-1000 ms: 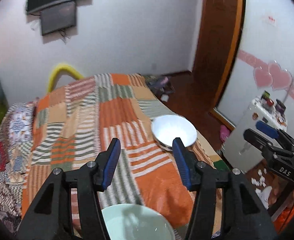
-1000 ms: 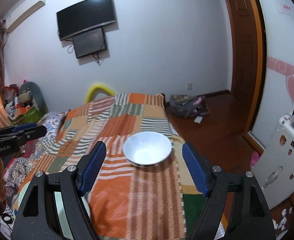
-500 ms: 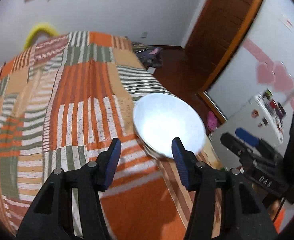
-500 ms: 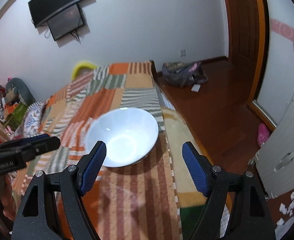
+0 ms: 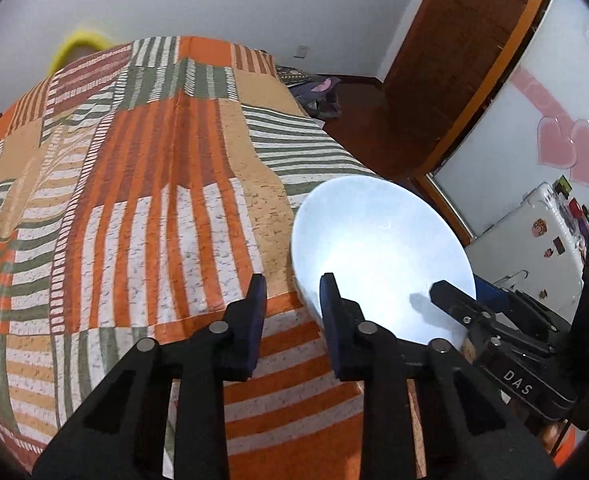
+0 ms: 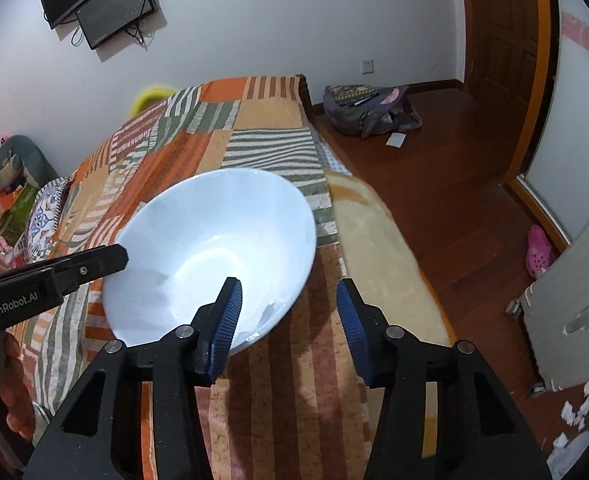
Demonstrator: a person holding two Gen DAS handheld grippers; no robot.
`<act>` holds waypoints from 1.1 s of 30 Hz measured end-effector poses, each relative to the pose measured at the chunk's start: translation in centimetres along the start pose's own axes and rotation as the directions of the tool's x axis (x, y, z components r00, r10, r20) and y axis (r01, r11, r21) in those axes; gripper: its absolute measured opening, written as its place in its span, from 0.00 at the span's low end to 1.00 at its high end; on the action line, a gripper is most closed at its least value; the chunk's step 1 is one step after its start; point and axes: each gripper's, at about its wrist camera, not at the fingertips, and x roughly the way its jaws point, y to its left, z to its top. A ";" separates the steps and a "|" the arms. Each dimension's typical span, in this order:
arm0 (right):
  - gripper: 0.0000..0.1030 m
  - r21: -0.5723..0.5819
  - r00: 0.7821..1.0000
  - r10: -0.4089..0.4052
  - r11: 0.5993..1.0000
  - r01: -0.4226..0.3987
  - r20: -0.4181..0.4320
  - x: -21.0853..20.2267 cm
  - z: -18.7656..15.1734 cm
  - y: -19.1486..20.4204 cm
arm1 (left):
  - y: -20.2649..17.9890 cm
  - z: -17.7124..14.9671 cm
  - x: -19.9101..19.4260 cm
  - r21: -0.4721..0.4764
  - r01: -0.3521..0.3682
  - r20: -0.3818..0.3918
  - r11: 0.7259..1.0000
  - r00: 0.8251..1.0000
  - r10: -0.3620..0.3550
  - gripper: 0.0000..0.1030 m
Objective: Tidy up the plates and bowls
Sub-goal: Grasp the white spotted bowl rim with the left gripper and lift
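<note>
Nearest the cameras, left gripper [image 5: 292,300] and right gripper [image 6: 288,304] have just been closing, each straddling the rim of the glossy white ceramic bowl [image 6: 214,252] without visibly pinching it. Bowl sits on the orange striped patchwork bedspread [image 5: 154,200], near the bed's edge; probably stiff, slick, breakable. Beyond, open wooden floor [image 6: 434,168].
</note>
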 end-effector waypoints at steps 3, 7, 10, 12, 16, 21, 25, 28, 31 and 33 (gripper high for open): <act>0.34 0.017 1.000 0.021 1.000 -0.021 -0.003 0.5 0.1 -0.1 | -0.2 0.0 0.8 -0.015 0.016 -0.019 1.000 1.000 -0.016 0.21; 0.28 0.017 1.000 0.015 1.000 -0.015 0.001 0.7 0.1 0.4 | -0.5 0.0 1.3 -0.007 0.017 -0.016 1.000 1.000 -0.017 0.13; 0.26 -0.001 1.000 -0.005 1.000 0.005 0.003 0.5 0.1 0.7 | -0.9 -0.1 1.2 0.027 -0.001 -0.016 1.000 1.000 0.002 0.13; 0.25 0.000 1.000 -0.007 1.000 0.007 0.005 0.3 0.1 0.8 | -0.9 -0.1 1.0 0.025 -0.001 -0.024 1.000 1.000 0.002 0.12; 0.25 -0.007 1.000 -0.005 1.000 0.005 0.012 -0.5 0.1 1.3 | -0.9 -0.5 0.1 0.013 -0.015 -0.032 1.000 0.999 0.016 0.11; 0.25 -0.049 0.999 -0.023 0.998 0.025 0.038 -2.0 -0.1 2.8 | -1.8 -1.4 -3.3 0.060 -0.066 0.034 0.996 0.997 0.064 0.12; 0.25 -0.056 0.998 -0.001 0.998 0.005 0.063 -3.9 -0.1 3.7 | -1.8 -1.7 -6.9 0.061 -0.059 0.070 0.996 0.996 0.055 0.11; 0.25 -0.068 0.995 0.021 0.998 -0.014 0.092 -6.0 -0.2 4.7 | -1.9 -2.1 -9.2 0.067 -0.067 0.092 0.996 0.994 0.061 0.12; 0.25 -0.100 0.991 0.028 0.995 -0.015 0.127 -8.0 -0.5 6.0 | -1.8 -2.9 -12.1 0.070 -0.071 0.118 0.995 0.991 0.063 0.12; 0.25 -0.119 0.988 0.034 0.993 -0.016 0.152 -9.2 -0.8 6.8 | -1.7 -3.5 -13.7 0.071 -0.078 0.138 0.994 0.988 0.068 0.12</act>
